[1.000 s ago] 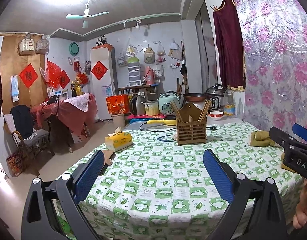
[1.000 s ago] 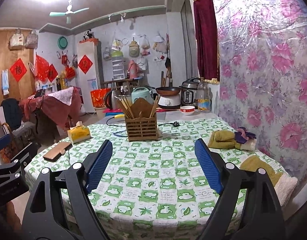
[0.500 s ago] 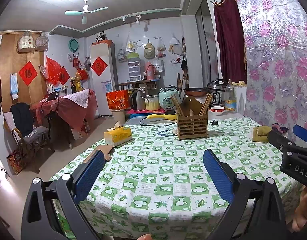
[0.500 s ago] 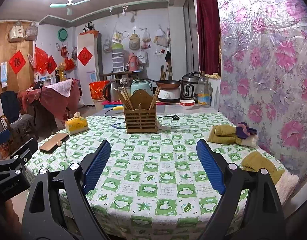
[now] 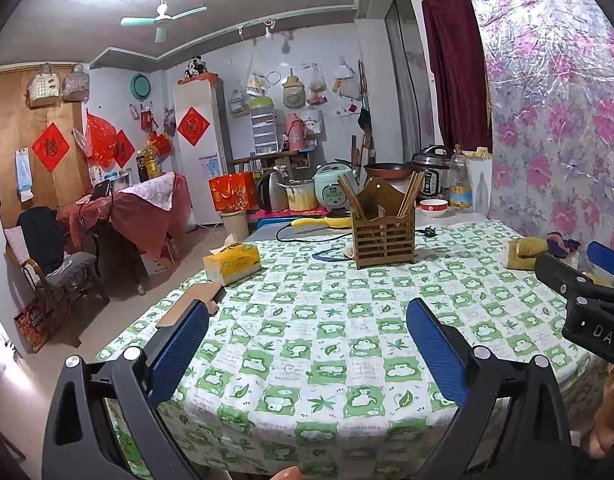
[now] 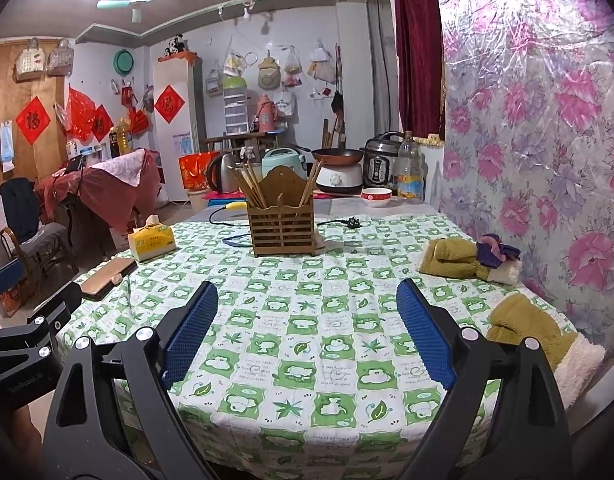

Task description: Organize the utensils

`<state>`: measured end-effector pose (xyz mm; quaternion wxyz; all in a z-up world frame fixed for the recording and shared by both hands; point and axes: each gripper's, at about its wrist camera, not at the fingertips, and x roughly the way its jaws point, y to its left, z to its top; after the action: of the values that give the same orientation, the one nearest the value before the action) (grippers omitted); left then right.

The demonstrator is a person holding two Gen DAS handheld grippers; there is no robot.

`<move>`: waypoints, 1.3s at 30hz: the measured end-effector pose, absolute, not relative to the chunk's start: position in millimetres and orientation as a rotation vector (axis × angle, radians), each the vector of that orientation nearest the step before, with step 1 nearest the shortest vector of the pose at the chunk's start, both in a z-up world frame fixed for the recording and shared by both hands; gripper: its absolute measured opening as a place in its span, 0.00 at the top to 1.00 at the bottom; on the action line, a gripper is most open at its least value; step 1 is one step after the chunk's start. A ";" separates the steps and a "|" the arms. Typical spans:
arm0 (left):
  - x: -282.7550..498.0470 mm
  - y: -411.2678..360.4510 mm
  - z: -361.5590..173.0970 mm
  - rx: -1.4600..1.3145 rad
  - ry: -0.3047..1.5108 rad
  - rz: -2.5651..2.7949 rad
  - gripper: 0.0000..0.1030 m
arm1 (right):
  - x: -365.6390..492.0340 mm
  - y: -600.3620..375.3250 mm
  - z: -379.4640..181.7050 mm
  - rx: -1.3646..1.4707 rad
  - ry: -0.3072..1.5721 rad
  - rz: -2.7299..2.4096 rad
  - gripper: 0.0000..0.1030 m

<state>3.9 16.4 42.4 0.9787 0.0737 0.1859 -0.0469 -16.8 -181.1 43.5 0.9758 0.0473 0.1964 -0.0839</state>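
A slatted wooden utensil holder (image 5: 383,236) stands upright at the far middle of the table (image 5: 347,344), also in the right wrist view (image 6: 281,227). Chopsticks (image 5: 410,199) lean out of both its sides, seen too in the right wrist view (image 6: 251,188). My left gripper (image 5: 307,340) is open and empty over the table's near edge. My right gripper (image 6: 307,328) is open and empty, also near the front edge, well short of the holder. The right gripper's side shows at the right of the left wrist view (image 5: 587,300).
A yellow tissue box (image 6: 152,240) and a brown phone case (image 6: 107,276) lie at the left. Folded yellow-green cloths (image 6: 459,260) and another cloth (image 6: 535,332) lie at the right by the flowered wall. A power cord and plug (image 6: 347,223) lie behind the holder. Cookers and a bowl stand beyond.
Both grippers have drawn back and risen a little from the table, so the holder looks farther and more of the tablecloth's front edge shows. Both stay open and empty.
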 end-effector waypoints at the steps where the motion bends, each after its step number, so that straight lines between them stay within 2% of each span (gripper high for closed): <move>1: 6.6 15.7 41.7 0.150 0.378 -0.095 0.05 | -15.6 -181.2 42.8 0.095 0.398 -0.171 0.14; 7: 38.8 8.0 41.3 0.166 0.389 -0.093 0.05 | 13.6 -183.6 38.8 0.082 0.421 -0.173 0.14; 29: 260.4 -30.7 13.1 0.148 0.511 -0.111 0.05 | 216.0 -220.6 25.1 0.085 0.466 -0.208 0.14; 34: 286.2 -37.8 8.0 0.133 0.503 -0.103 0.05 | 236.6 -224.5 15.2 0.101 0.454 -0.191 0.14; 39: 305.5 -45.8 -12.0 0.158 0.576 -0.097 0.05 | 242.8 -230.6 0.4 0.089 0.479 -0.212 0.14</move>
<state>305.5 -45.8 -12.0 0.9545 0.0778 0.2838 -0.0477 242.8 -230.6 0.4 0.9650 0.0438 0.2365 -0.1048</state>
